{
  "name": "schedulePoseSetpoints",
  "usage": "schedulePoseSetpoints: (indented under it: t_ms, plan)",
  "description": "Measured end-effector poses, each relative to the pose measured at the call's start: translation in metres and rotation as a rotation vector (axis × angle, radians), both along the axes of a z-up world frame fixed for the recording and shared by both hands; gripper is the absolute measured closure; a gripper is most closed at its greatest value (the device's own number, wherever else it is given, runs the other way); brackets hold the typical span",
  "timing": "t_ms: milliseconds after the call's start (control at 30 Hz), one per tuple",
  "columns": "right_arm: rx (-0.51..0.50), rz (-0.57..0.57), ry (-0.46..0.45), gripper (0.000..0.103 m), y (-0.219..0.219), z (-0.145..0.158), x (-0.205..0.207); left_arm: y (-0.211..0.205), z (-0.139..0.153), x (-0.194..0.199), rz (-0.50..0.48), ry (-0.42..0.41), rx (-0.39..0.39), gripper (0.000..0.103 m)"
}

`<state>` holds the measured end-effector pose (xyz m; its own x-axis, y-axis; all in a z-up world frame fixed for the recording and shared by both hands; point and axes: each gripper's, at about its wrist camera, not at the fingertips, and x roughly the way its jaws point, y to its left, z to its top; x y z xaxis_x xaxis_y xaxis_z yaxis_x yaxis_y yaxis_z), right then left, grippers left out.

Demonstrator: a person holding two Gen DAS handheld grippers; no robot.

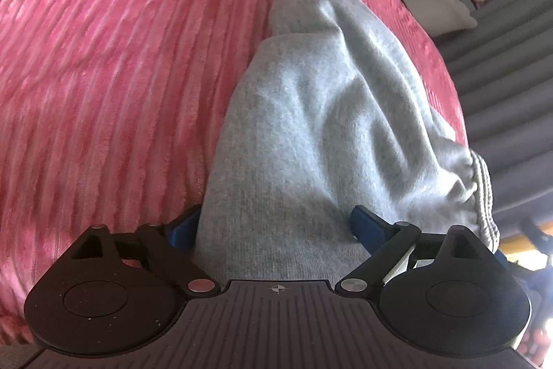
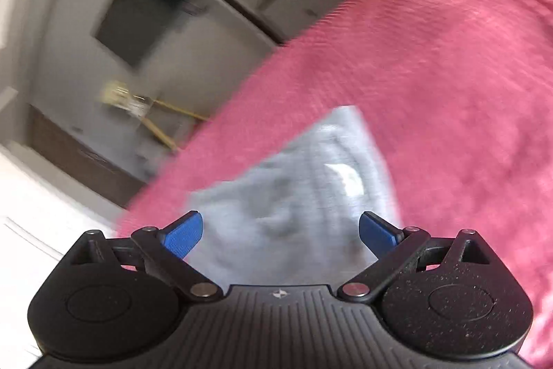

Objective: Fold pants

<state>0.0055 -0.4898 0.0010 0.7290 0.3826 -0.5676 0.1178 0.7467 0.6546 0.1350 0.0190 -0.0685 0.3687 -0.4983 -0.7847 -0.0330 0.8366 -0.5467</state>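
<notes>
Grey sweatpants (image 1: 311, 113) lie rumpled on a pink ribbed blanket (image 1: 103, 75); the gathered waistband (image 1: 484, 196) is at the right. My left gripper (image 1: 273, 227) is open, its blue fingers (image 1: 366, 227) wide apart with the grey cloth lying between them. In the right wrist view, which is blurred, the grey pants (image 2: 304, 189) lie on the pink blanket (image 2: 449, 92). My right gripper (image 2: 280, 230) is open just above the cloth, its blue pads (image 2: 183, 234) wide apart and holding nothing.
The blanket's edge (image 2: 207, 140) drops off to the left in the right wrist view, with floor and cabinets (image 2: 86, 158) beyond. A dark grey ribbed sofa (image 1: 501, 64) and a white cushion (image 1: 435, 6) lie past the blanket in the left wrist view.
</notes>
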Motion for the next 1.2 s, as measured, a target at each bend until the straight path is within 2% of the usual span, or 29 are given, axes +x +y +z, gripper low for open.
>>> schedulePoseSetpoints:
  t_ms: [67,100,267,400,500,633,767,867,1067,1200]
  plan:
    - [-0.058,0.006,0.064,0.006,-0.002,-0.011,0.008,-0.003,0.001,0.0,-0.006,-0.006,0.009,0.007]
    - [-0.05,0.018,0.086,0.006,-0.005,-0.02,0.01,-0.004,0.001,0.0,-0.01,-0.009,0.009,0.006]
    - [0.042,0.121,0.182,0.006,-0.003,-0.055,0.035,-0.008,0.0,0.003,-0.021,-0.015,0.006,0.005]
    - [0.135,0.14,0.196,0.006,-0.008,-0.073,0.057,-0.007,0.003,0.005,-0.005,-0.064,-0.013,0.005]
    - [0.214,0.163,0.201,0.006,-0.008,-0.086,0.067,-0.001,0.002,0.013,0.018,-0.093,-0.061,0.005]
    - [0.249,0.258,0.187,0.005,-0.001,-0.091,0.08,0.007,-0.003,0.032,0.019,-0.108,-0.147,0.005]
    - [0.261,0.337,0.182,0.005,0.011,-0.095,0.095,0.007,-0.011,0.05,0.004,-0.09,-0.202,0.005]
    - [0.287,0.353,0.199,0.005,0.016,-0.101,0.107,0.005,-0.012,0.06,-0.024,-0.084,-0.226,0.004]
    - [0.275,0.355,0.2,0.005,0.025,-0.1,0.118,-0.003,-0.021,0.076,-0.106,-0.073,-0.296,0.0]
    - [0.273,0.331,0.183,0.005,0.021,-0.1,0.11,-0.003,-0.028,0.084,-0.151,-0.061,-0.418,0.0]
